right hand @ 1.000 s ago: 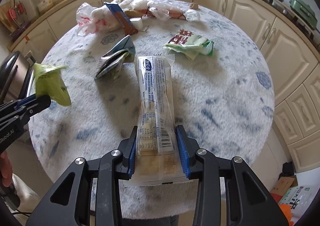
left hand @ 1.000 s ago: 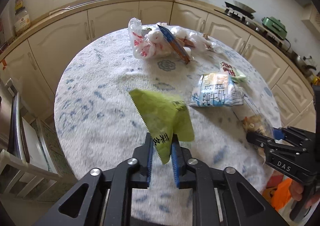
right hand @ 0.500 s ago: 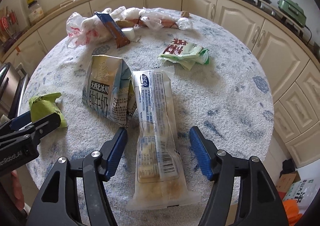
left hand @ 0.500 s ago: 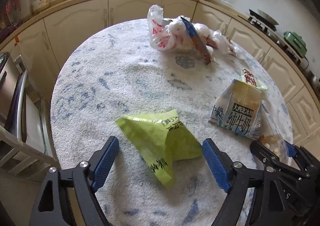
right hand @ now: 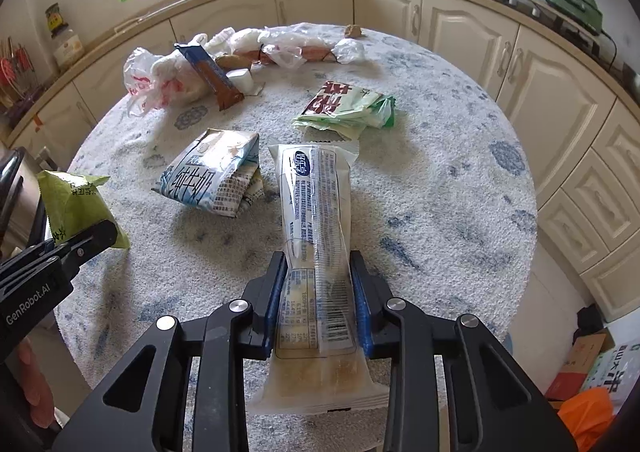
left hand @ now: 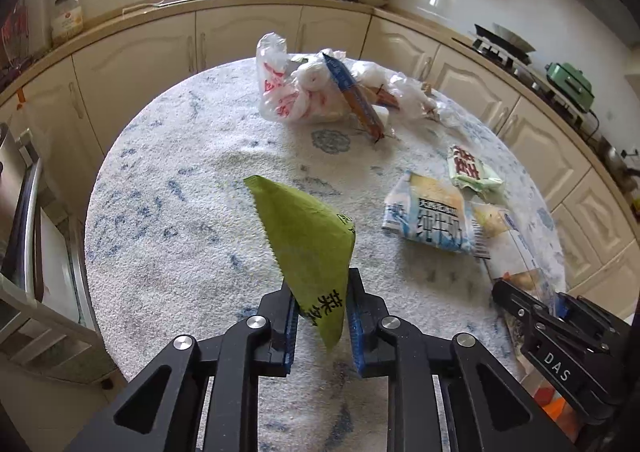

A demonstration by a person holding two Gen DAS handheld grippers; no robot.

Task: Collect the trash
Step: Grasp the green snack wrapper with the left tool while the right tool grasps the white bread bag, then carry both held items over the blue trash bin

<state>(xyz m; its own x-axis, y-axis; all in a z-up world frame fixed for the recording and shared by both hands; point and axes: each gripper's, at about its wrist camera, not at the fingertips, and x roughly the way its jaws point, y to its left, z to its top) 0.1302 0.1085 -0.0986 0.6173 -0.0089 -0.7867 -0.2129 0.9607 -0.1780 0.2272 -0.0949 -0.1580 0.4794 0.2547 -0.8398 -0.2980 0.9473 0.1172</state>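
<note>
The left gripper [left hand: 322,326] is closed on the lower corner of a crumpled green foil snack wrapper with a serrated edge [left hand: 306,240], which is held up above the round table covered in a white, blue-flecked pile cloth [left hand: 168,236]; its jaws have just been closing, with the wrapper between the blue pads. The right gripper [right hand: 318,312] is clamped across a long clear plastic bread packet with blue print [right hand: 316,212], whose far end lies on the cloth while the near end sticks out behind the pads; these jaws too have just been closing around it. Both pieces are judged very light, thin and limp: the wrapper is likely to fold and flutter, and the smooth film of the packet may slip, so a hold well in from the edge is judged safer than one on a corner. Left on the table are a flattened blue-and-white milk carton [right hand: 212,182], just beside the packet, a pale green packet with red lettering [right hand: 346,108] farther off, and a heap of white plastic bags with red print [right hand: 160,82] near the far edge. The carton is judged stiffer and best taken at a folded edge. No bin can be seen in either view.
</note>
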